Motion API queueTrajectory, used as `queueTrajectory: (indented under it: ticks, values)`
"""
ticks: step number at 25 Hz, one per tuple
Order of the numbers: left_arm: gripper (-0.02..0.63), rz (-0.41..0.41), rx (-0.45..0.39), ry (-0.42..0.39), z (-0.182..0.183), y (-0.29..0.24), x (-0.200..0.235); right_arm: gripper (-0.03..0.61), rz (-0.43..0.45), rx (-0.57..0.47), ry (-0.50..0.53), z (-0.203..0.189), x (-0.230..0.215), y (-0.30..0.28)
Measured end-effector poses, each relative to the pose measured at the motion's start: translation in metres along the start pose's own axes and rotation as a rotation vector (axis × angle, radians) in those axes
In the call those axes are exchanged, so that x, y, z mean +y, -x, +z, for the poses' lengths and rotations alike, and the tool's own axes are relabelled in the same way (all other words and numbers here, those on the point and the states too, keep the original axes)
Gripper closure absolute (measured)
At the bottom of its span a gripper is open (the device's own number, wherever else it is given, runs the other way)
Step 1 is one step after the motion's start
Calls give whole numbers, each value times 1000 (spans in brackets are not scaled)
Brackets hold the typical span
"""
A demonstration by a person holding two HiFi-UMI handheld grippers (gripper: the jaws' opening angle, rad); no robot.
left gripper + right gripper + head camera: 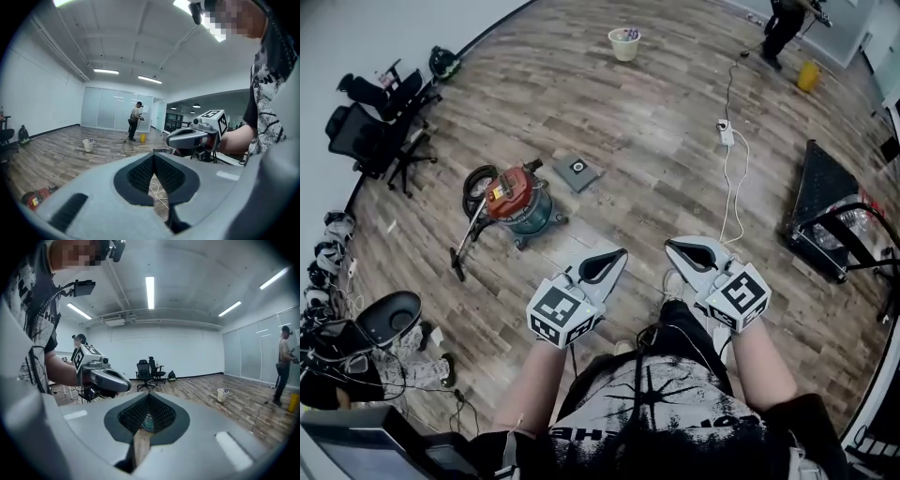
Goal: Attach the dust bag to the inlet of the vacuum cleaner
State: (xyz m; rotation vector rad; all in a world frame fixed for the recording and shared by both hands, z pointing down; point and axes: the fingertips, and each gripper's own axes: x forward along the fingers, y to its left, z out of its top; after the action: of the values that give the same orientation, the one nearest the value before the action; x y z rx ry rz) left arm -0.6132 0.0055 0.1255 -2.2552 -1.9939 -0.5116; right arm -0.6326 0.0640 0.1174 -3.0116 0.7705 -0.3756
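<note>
**Both grippers shut and empty; vacuum on floor ahead**

Left gripper and right gripper were held side by side in front of the person, each with jaws closed on nothing. Red-topped vacuum cleaner stood on the wood floor ahead-left. Flat grey dust bag lay near it, not touching.

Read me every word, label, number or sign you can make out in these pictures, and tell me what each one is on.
No text reads clearly.
Shirt: white lettering near the hem, partly hidden, unreadable.
Vacuum cleaner: a small yellowish label on its red top, too small to read.
Dust bag: no legible print.
Left hand-held gripper and right hand-held gripper: their cubes bear black-and-white square markers, no letters.
</note>
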Motion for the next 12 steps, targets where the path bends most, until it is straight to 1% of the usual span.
queueTrajectory:
  ticks: [4, 8, 12]
  values:
    - [617, 44, 3, 8, 30, -55, 37, 571, 57, 5, 21, 13, -67, -13]
    - [617, 75, -4, 5, 66, -117, 63, 571, 117, 9, 34, 24, -132, -12]
    - [617, 99, -12, 3, 90, -170, 82, 571, 137, 2, 50, 28, -190, -9]
